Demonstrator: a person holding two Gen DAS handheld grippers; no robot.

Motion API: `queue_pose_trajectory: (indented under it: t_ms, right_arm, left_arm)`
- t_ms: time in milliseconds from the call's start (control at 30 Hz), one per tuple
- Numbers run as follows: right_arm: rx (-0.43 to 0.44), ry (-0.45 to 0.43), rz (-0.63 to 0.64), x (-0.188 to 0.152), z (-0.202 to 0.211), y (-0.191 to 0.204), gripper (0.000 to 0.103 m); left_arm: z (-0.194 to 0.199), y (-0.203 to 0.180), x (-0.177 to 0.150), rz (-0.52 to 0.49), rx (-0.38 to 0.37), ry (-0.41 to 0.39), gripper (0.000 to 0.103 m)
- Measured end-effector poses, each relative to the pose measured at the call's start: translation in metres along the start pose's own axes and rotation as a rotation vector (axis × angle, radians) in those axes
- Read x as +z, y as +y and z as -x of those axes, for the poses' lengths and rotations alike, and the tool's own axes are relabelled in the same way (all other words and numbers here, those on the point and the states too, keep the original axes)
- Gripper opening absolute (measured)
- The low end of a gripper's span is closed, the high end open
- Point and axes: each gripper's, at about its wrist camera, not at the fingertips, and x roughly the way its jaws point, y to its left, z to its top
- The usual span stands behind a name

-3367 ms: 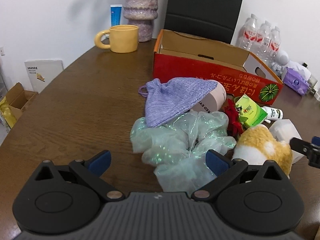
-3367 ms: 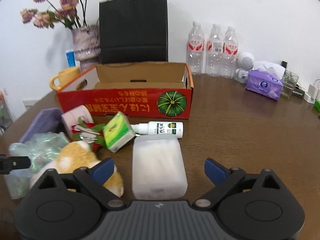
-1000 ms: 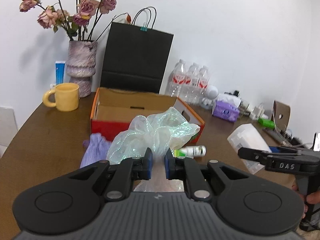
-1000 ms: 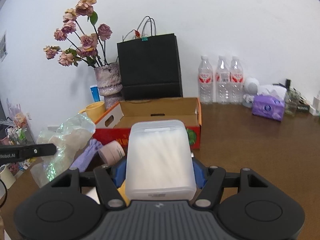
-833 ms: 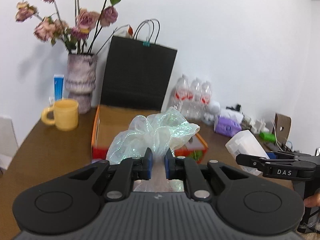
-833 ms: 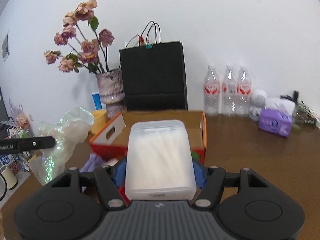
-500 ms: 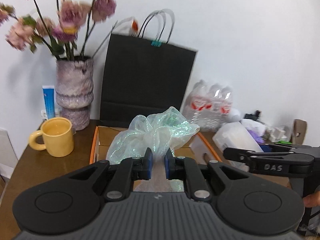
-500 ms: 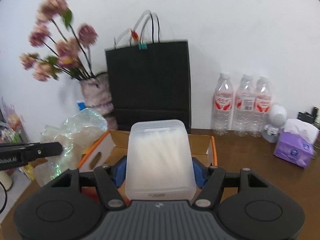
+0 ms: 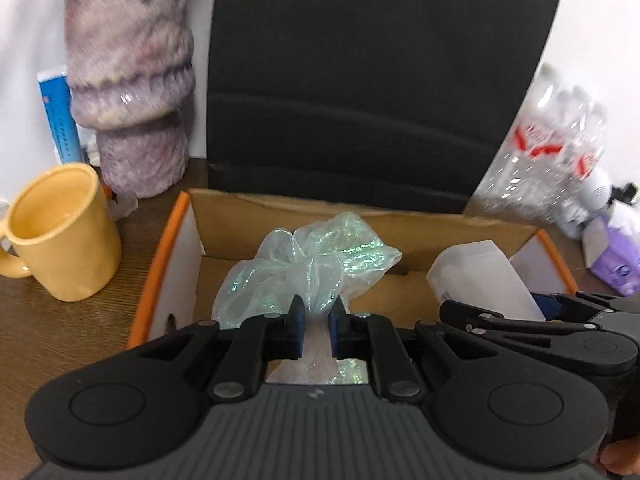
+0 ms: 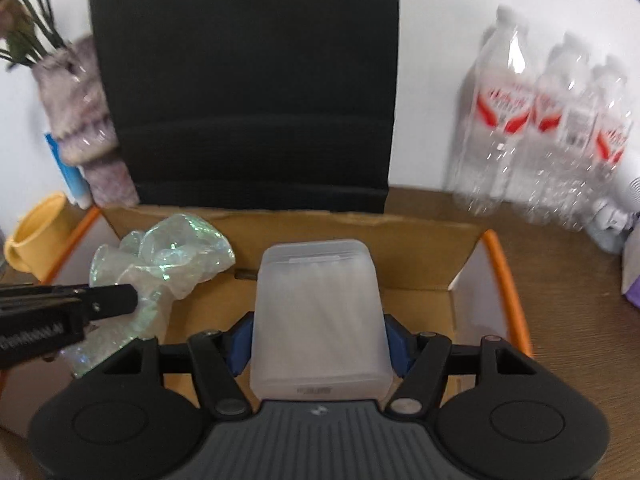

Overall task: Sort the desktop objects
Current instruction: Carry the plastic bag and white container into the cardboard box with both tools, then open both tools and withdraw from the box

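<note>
So, the left gripper (image 9: 317, 326) has its blue-padded fingers (image 9: 297, 330) pinched down to a narrow gap on a twisted neck of the crinkly, iridescent pale-green cellophane bag (image 9: 308, 268), and the puffy rest of the bag billows out past the tips, hanging over the left half of the open cardboard box with orange-edged flaps (image 9: 160, 264). Can't tell whether the bag is touching the box floor or is still just above it. The right gripper (image 10: 318, 342) is clamped on a frosted translucent plastic container with a rectangular lid (image 10: 318, 312), blue pads pressing on both of its sides, jaws at about a middling spread because the container is wide. That one sits over the middle-to-right part of the same box, pointing toward the far wall of it. In the left wrist view the container and the right gripper's black arms poke in from the right, just beside the bag. Further out: a yellow ceramic mug (image 9: 60, 236) on the brown wooden table (image 9: 52, 320) left of the box, a mottled purple-grey vase (image 9: 132, 80) behind the mug, a tall black paper bag (image 10: 244, 80) right behind the box, and a row of clear water bottles with red labels (image 10: 540, 132) off to the far right, blurry.
</note>
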Motion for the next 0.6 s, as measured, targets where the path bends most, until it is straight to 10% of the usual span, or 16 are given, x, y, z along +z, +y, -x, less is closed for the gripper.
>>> queue_pose_trajectory:
  t_ms: [200,400,600]
  right_arm:
    - [-0.023,0.061,-0.006,0.009,-0.013,-0.003,0.064]
    - [-0.014,0.091,-0.097,0.011,-0.021,-0.015,0.086]
    - [0.016,0.04,-0.111,0.013,0.017,-0.015,0.09]
  left_arm:
    - [-0.018,-0.003,0.002,-0.003,0.024,0.032,0.017]
    - [-0.007,-0.008,-0.001,-0.016,0.067,0.009,0.082]
    - [0.036,-0.006,-0.001,-0.001,0.05,-0.051,0.102]
